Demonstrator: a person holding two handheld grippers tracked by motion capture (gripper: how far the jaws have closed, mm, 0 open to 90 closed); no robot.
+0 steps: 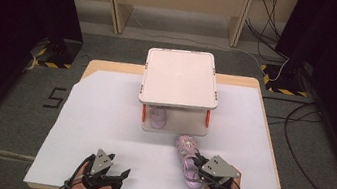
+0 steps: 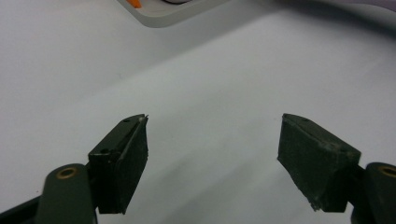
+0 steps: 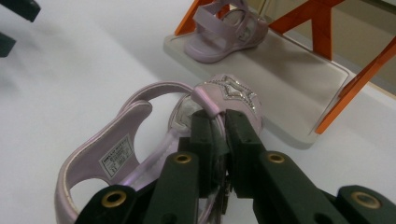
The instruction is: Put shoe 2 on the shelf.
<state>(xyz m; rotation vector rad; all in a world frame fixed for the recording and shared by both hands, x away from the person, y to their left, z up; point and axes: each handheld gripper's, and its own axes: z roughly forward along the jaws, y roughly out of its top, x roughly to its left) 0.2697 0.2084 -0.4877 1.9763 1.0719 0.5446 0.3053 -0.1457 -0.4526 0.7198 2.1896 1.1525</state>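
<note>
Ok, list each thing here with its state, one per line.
Right gripper: fingers shut on the held sandal's side.
Left gripper: fingers open, nothing between them.
Held sandal: on the paper, in front of the rack.
Second sandal: upright on the rack's lower shelf.

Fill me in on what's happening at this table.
A person is working with two handheld grippers. The right gripper is shut on the side of a lilac sandal on the white table cover, near a small two-tier rack. A matching sandal already sits on the rack's lower shelf. The left gripper hangs over the cover, jaws open and empty.
</note>
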